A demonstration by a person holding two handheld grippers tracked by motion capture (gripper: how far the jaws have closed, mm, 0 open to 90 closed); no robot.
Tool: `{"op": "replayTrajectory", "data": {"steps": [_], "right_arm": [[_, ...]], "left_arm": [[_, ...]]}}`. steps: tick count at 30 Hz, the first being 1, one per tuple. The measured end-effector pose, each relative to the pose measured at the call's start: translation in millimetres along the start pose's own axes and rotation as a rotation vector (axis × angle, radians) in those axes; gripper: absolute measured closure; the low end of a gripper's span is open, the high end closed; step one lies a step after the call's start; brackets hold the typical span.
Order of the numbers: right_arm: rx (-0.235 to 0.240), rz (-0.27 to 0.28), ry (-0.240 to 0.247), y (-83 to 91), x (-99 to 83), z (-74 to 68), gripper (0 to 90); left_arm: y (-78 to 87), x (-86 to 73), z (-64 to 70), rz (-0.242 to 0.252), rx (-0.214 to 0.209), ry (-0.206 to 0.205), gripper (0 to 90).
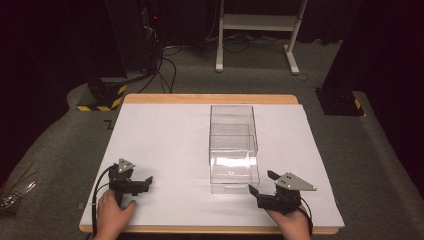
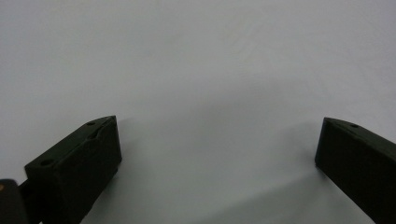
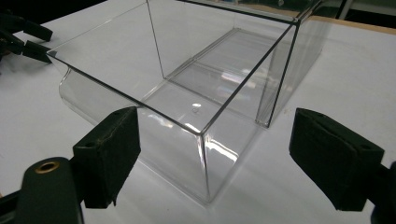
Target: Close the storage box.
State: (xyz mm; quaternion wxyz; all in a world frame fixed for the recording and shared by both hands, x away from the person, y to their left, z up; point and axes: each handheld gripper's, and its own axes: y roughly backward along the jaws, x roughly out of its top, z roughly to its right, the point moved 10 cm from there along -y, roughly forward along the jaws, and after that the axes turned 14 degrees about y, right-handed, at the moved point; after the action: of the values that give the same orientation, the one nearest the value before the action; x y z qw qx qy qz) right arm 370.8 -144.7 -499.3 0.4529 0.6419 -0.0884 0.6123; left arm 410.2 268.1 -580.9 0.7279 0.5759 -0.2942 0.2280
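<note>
Clear plastic box sits empty mid-table on the white table top, a bit right of center. The right gripper is just beside its near corner, jaws spread wide. The left gripper rests well off to the left, jaws also wide apart, nothing held

no readable text, labels or numbers
</note>
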Motion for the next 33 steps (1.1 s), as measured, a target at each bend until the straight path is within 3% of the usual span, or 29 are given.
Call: {"op": "replayTrajectory", "data": {"steps": [16, 33], "right_arm": [[-0.016, -0.031, -0.005, -9.0, -9.6, 4.5, 15.8], [-0.048, -0.024, 0.005, -23.8, -0.5, 6.3, 13.9]], "left_arm": [[-0.1, 0.1, 0.0, 0.0, -0.002, 0.0, 0.5], [-0.2, 0.2, 0.1, 0.002, -0.001, 0.002, 0.5]]}}
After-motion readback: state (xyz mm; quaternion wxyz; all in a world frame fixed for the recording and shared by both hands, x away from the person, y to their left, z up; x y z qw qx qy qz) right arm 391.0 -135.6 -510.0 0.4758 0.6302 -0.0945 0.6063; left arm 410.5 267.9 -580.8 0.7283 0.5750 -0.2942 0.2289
